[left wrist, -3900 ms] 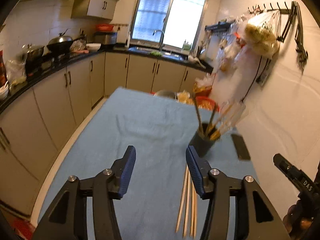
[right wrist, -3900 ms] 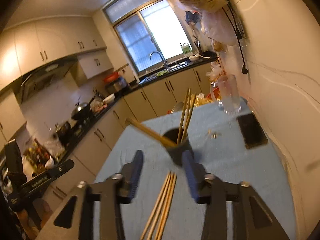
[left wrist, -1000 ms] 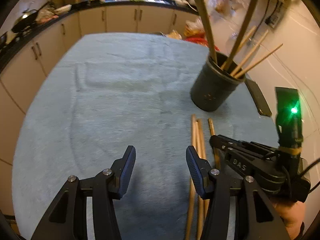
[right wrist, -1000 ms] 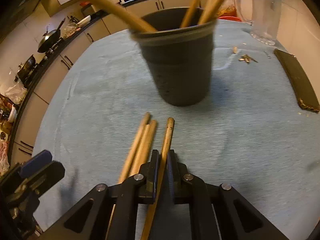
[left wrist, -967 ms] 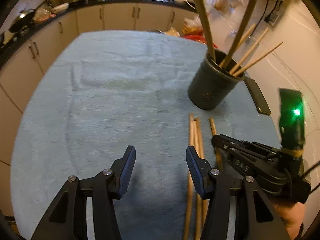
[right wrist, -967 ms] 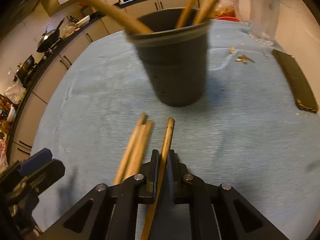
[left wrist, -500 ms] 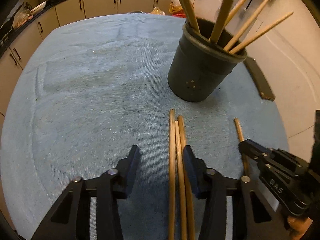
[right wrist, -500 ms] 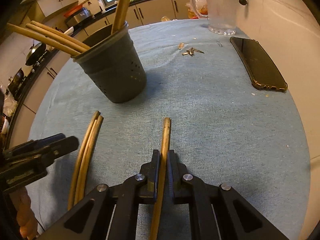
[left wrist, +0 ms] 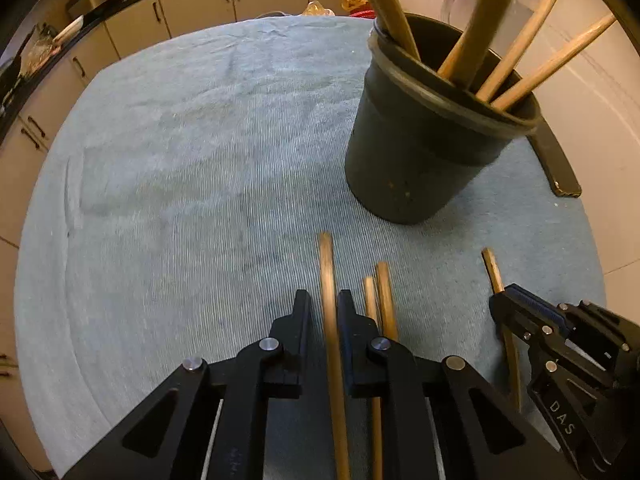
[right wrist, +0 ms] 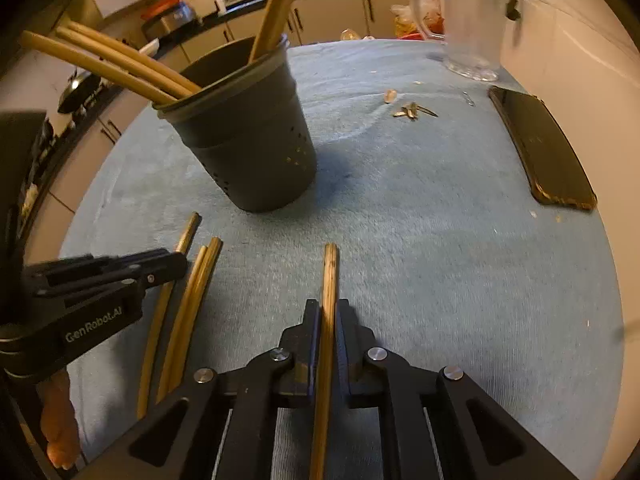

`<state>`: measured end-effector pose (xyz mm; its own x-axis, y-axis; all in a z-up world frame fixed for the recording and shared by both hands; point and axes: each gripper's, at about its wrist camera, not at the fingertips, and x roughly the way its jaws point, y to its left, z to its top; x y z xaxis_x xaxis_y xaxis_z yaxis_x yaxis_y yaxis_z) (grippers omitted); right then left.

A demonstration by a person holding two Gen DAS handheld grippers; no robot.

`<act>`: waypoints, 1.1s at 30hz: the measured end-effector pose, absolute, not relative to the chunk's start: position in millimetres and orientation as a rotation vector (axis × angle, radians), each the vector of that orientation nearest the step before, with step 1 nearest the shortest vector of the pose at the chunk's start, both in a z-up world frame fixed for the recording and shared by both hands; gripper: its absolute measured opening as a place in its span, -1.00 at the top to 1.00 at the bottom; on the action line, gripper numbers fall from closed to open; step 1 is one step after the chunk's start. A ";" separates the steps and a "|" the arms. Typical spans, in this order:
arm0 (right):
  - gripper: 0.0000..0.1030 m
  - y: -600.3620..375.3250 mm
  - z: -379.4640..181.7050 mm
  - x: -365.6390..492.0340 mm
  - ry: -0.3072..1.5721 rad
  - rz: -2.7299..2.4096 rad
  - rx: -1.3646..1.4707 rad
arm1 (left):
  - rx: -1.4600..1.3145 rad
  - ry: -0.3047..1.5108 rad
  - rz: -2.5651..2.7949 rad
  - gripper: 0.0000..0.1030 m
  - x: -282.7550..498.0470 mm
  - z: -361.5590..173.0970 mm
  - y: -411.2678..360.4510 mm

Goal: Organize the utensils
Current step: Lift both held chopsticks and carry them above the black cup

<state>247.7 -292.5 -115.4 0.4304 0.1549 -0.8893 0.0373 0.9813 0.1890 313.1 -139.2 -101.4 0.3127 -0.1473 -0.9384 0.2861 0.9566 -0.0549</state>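
A dark grey utensil holder (left wrist: 416, 160) (right wrist: 256, 160) stands on the blue cloth (left wrist: 180, 200) with several chopsticks leaning in it. My left gripper (left wrist: 323, 300) points steeply down, and its jaws are closing on one wooden chopstick (left wrist: 326, 264) that runs between the pads. Two loose chopsticks (left wrist: 385, 296) (right wrist: 200, 280) lie just right of it on the cloth. My right gripper (right wrist: 328, 308) is shut on another chopstick (right wrist: 330, 272), apart from the others and in front of the holder. Each gripper shows at the edge of the other's view.
A dark phone (right wrist: 548, 148) lies at the cloth's right edge by the white wall. A clear glass pitcher (right wrist: 468, 28) stands at the back right, with small scraps (right wrist: 412, 111) in front of it. Kitchen cabinets run behind the table.
My left gripper moved right and down over the lying chopsticks, and its jaws narrowed around one of them. The right gripper drew its chopstick away from the others, to their right.
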 end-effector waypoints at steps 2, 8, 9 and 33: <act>0.77 -293.8 -116.4 257.6 1.136 0.068 0.212 | 0.140 1.197 -0.289 0.72 319.5 -101.8 -141.4; 0.84 -288.4 -113.6 261.0 1.134 0.077 0.209 | 0.060 1.152 -0.274 0.86 315.4 -96.3 -119.7; 0.84 -289.3 -110.6 257.7 1.118 0.087 0.229 | 0.040 1.121 -0.269 0.86 309.7 -88.7 -113.4; 0.85 -278.3 45.8 87.7 0.576 0.111 0.217 | -0.172 0.646 -0.191 0.86 114.3 56.8 -10.9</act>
<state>87.7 -278.3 45.8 0.8332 0.1649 -0.5278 -0.0438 0.9712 0.2343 114.3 -10.9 56.8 0.7822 -0.2296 -0.5792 0.1232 0.9683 -0.2174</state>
